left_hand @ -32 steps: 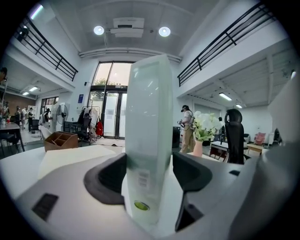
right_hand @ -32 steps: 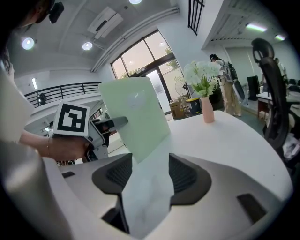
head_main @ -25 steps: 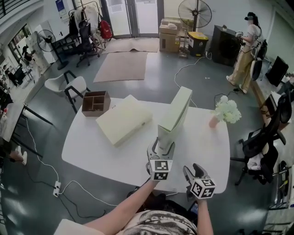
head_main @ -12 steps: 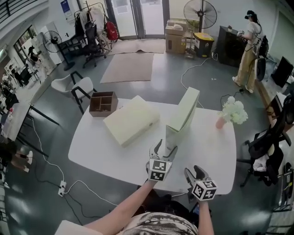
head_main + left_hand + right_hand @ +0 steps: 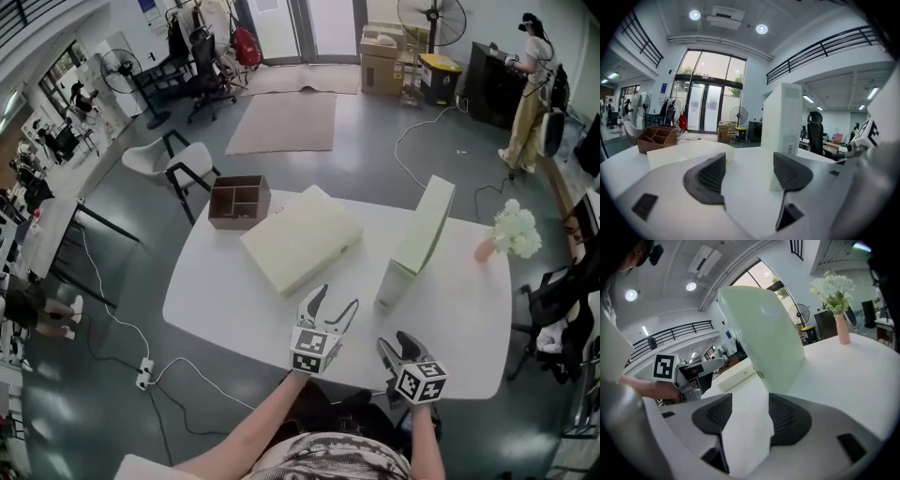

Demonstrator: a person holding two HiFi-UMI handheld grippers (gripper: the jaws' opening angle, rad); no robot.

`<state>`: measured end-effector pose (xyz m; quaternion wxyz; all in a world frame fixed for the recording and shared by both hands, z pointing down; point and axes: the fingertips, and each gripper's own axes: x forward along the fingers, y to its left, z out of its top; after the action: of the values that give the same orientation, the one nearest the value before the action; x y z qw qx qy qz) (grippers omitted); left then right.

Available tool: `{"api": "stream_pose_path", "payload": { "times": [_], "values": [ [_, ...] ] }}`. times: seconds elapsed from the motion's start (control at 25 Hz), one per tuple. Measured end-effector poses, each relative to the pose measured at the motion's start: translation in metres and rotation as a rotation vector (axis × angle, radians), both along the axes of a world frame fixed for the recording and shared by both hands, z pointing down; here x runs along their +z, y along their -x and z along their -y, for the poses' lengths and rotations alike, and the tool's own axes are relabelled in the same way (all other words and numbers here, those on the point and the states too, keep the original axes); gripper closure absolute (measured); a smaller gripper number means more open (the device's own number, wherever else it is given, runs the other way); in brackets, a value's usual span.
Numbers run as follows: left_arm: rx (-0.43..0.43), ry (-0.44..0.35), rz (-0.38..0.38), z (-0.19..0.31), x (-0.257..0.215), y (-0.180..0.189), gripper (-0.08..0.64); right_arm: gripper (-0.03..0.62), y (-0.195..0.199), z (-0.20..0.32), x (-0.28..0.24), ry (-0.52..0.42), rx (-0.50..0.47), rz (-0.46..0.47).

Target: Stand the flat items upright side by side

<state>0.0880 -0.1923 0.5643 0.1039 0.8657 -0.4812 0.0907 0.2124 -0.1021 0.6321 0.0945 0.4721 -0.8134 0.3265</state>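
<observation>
On table [image 5: 225, 302], upright box [image 5: 419, 239] stands at 3 o'clock of flat box [image 5: 302, 239]; left gripper [image 5: 336, 302] and right gripper [image 5: 395, 345] released, empty

Grey floor [image 5: 356, 173]; beige rug [image 5: 284, 122]; glass doors [image 5: 309, 19]; standing fan [image 5: 431, 11]

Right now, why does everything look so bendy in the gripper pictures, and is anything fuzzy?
Left gripper view: a wide lens bends the railing and darkens the corners; the near jaws look soft, and the ceiling lights glare. Right gripper view: the upright box bulges, and the near jaws are soft too. Head view: the table edge bows, everything fairly sharp.
</observation>
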Motion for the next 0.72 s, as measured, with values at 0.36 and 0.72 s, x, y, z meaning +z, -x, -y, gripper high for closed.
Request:
{"api": "stream_pose_path", "payload": {
  "times": [0.36, 0.72],
  "values": [
    [-0.117, 0.124, -0.071, 0.021, 0.013, 0.151, 0.250, 0.345, 0.110, 0.058, -0.022, -0.015, -0.009, 0.056],
    [-0.111, 0.226, -0.157, 0.065, 0.040, 0.256, 0.252, 0.341, 0.172, 0.134, -0.021, -0.038, 0.063, 0.030]
  ]
}}
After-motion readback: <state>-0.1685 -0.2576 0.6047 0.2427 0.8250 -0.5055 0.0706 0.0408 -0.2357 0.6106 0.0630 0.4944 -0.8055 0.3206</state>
